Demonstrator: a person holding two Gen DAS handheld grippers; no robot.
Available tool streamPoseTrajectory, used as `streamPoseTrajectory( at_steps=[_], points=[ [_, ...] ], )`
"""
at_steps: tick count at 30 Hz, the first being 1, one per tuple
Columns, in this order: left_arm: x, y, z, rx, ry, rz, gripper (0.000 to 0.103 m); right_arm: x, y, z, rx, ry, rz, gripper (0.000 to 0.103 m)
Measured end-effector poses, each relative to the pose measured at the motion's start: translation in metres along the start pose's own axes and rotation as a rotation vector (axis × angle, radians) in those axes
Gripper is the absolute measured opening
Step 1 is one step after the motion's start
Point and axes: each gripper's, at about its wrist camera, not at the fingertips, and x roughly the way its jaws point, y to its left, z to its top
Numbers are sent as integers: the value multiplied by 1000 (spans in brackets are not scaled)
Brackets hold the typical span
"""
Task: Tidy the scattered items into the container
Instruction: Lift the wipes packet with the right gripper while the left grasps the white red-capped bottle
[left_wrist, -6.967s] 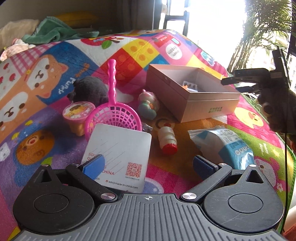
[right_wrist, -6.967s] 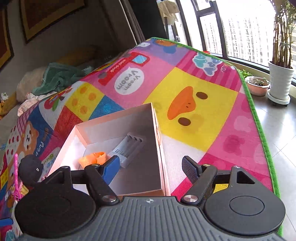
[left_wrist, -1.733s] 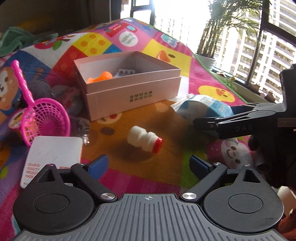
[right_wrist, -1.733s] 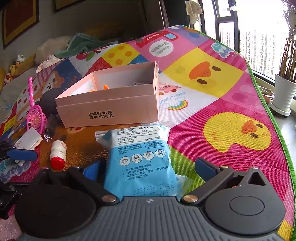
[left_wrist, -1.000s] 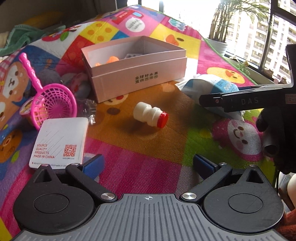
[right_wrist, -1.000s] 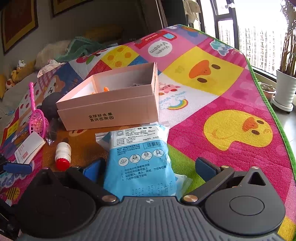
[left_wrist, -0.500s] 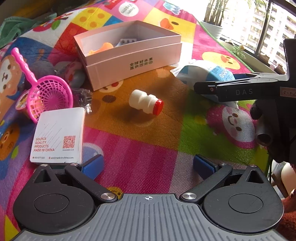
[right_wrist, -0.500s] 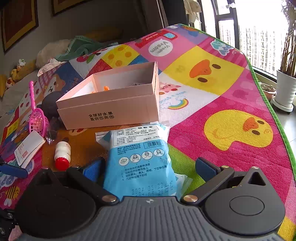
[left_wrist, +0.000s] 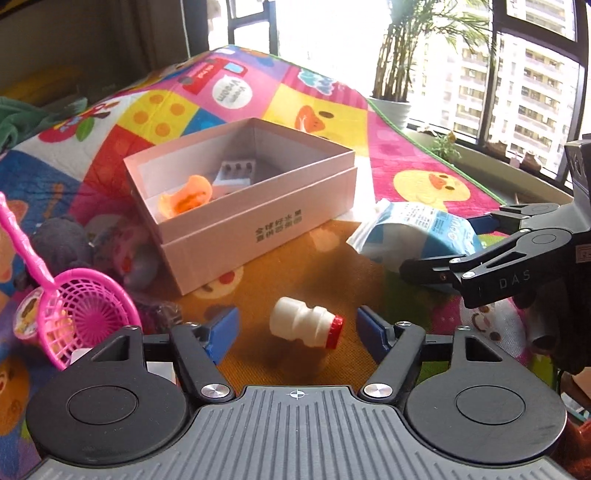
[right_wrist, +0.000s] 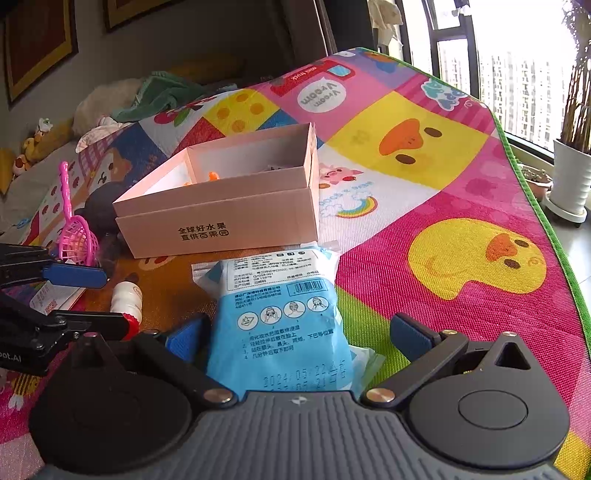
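White plastic, ribbed and capped in red: one small bottle (left_wrist: 305, 327) lies on its side on the colourful play mat (left_wrist: 424, 173), between the blue pads of the left claw (left_wrist: 297, 332). That claw's jaws have just been closing and now stand about half open; the pads flank the bottle but do not yet touch it. The bottle looks light and stiff, though round and likely to roll, so a hold across its waisted middle seems safest.

One pale pink cardboard box (left_wrist: 258, 225), the container, sits open just beyond the bottle. Inside are two things: one orange toy (left_wrist: 186, 195) and one blister strip of pills (left_wrist: 236, 171).

To the right lies one blue and white soft packet (right_wrist: 286, 317), seemingly face masks. It looks light, squashy and slippery, best pinched across its width. The right claw (right_wrist: 297, 338) stands wide open around the packet's near end, gripping nothing.

Left of the box are more scattered things: one pink plastic scoop net (left_wrist: 79, 314), thin and probably brittle at the handle; one dark plush toy (left_wrist: 61, 240), soft; one small jelly cup (left_wrist: 27, 319); and one white card (right_wrist: 55, 295), flat and hard to lift off the mat. A blurred pastel toy (left_wrist: 129, 254) sits against the box's side.
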Motion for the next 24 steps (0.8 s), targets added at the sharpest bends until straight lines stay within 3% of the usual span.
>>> streamPoseTrajectory(
  at_steps=[4,6,8,15,18,20,22,24],
  points=[
    [10,-4,-2,13,13,-14,73,0,0,0,-3,2,-2,103],
    [12,-5,-3,12,20,-24,59,1,0,0,-4,4,-3,103],
    [12,-6,-4,18,25,-31,54,0,2,1,-16,8,-2,103],
    [-6,-8,-13,21,15,-35,50,-13,22,9,-181,-45,-12,102],
    [-12,-9,-18,12,10,-36,48,-4,22,14,-181,2,8,86],
    [-14,-9,-19,4,7,-34,48,1,23,14,-181,38,14,67],
    [-11,-8,-19,-15,6,-37,50,1,24,13,-190,49,8,60],
    [-6,-6,-16,-50,5,-37,60,-4,25,11,-191,53,10,60]
  ],
)
